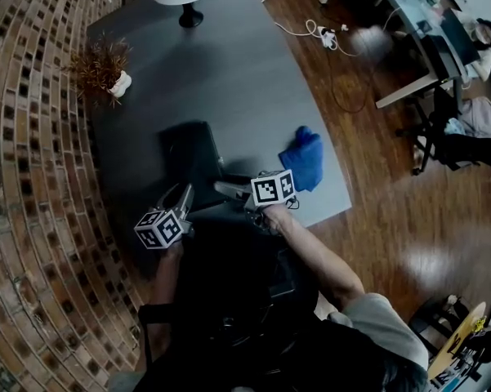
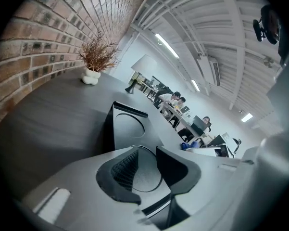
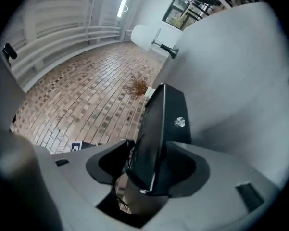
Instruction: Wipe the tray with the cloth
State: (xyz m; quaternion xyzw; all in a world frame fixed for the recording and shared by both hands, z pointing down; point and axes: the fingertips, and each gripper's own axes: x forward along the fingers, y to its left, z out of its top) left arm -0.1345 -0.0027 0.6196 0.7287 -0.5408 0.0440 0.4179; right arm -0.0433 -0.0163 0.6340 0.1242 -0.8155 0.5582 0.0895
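On the surface [image 1: 229, 72], blue cloth [image 1: 304, 160] lies beside the tray [image 1: 186, 155], right tongs [image 1: 225, 189] grip its edge, left tongs [image 1: 182, 196] hover slightly parted: wiping looks done or paused.

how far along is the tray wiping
Done: the pictures don't show whether the tray has been wiped. In hand: no wiping; the blue cloth lies loose on the table right of the tray, while the right claw has the tray's edge between its jaws and the left claw sits at its near end. To do: probably taking the cloth up to wipe.
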